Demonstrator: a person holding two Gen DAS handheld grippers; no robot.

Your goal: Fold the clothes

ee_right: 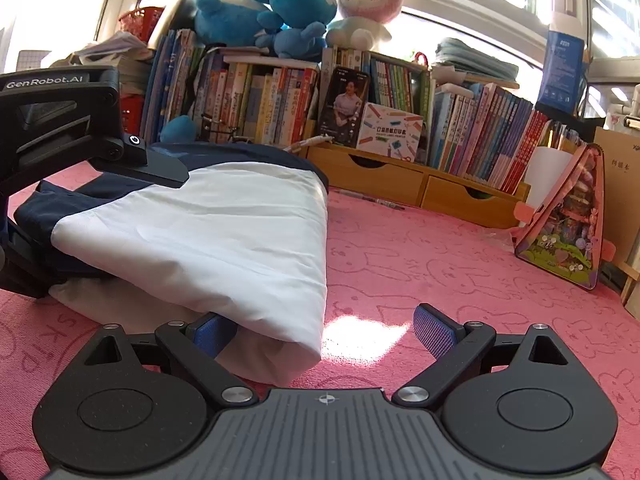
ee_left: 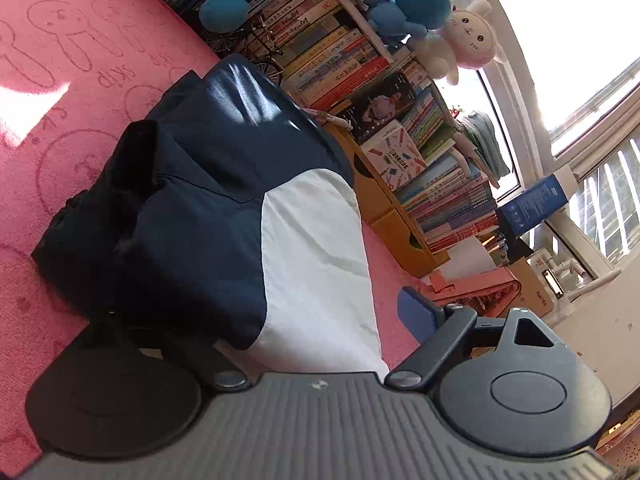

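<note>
Right wrist: pink rabbit-print mat (ee_right: 440, 264), bookshelf (ee_right: 280, 96) behind, sunlit windows.

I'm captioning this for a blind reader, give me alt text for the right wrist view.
A folded navy and white garment lies on a pink bunny-print mat, with the open right gripper at its near corner. The left gripper reaches in over the garment's left side. Behind stand a row of books and plush toys.
</note>
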